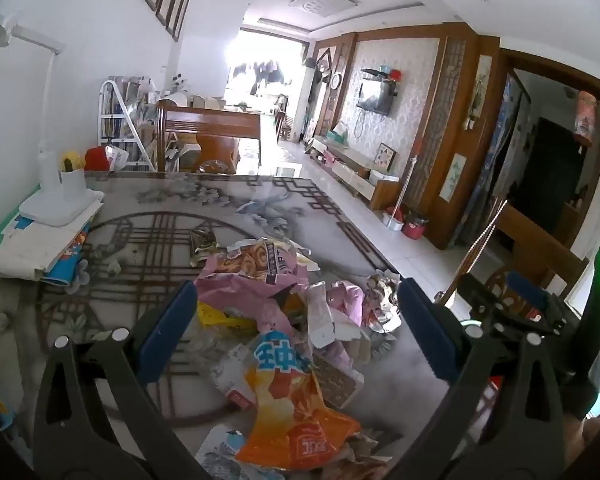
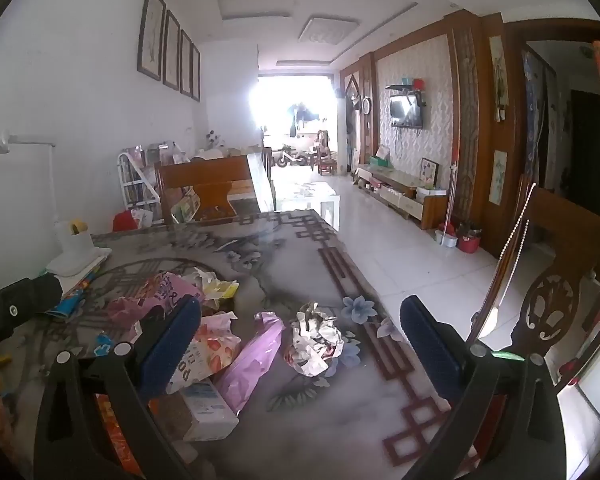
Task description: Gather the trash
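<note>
1. Left gripper (image 1: 296,330): jaws spread wide, nothing between the pads, tilted down over a heap of wrappers (image 1: 284,312) on the patterned glass table (image 1: 148,216).
2. Heap, left wrist view: orange snack bag (image 1: 296,412) nearest the camera, pink bag (image 1: 248,292) behind it, swirl-printed packet (image 1: 256,260) on top at the far side, torn white carton piece (image 1: 326,316) to the right.
3. Right gripper (image 2: 300,338): also wide open, empty, angled down at the table.
4. Between its fingers, right wrist view: crumpled paper ball (image 2: 316,338) beside a pink pouch (image 2: 256,356); small box (image 2: 208,410) just beside the left finger.
5. Far left corner of table: white desk lamp base (image 1: 56,204) on stacked books (image 1: 40,248).
6. Wooden chair (image 2: 548,312) at the table's right edge; the other gripper's dark body showing at each view's side.
</note>
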{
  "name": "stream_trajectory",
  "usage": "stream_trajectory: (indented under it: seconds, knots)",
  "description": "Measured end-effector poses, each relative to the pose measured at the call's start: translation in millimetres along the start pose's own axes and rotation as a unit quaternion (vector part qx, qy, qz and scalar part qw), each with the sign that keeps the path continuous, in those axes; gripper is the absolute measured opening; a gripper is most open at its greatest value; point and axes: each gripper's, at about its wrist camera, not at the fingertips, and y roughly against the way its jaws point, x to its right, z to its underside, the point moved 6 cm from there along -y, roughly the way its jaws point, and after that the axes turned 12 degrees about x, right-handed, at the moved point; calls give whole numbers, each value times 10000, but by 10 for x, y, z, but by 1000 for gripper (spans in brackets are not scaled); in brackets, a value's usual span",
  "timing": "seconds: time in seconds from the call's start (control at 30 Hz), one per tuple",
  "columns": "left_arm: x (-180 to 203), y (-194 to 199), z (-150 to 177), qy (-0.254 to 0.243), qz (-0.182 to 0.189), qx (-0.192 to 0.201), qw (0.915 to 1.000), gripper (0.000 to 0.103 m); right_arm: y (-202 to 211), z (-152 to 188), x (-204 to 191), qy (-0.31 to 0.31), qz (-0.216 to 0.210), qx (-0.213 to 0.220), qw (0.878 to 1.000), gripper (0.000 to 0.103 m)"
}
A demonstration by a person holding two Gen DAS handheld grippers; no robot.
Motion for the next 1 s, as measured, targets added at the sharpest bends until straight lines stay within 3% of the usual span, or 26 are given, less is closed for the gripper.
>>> stream_trajectory:
  seconds: [1.0]
  knots:
    - [17, -40, 104, 28, -20, -136, 9999, 98, -49, 112, 20, -313, -67, -282, 9991, 96]
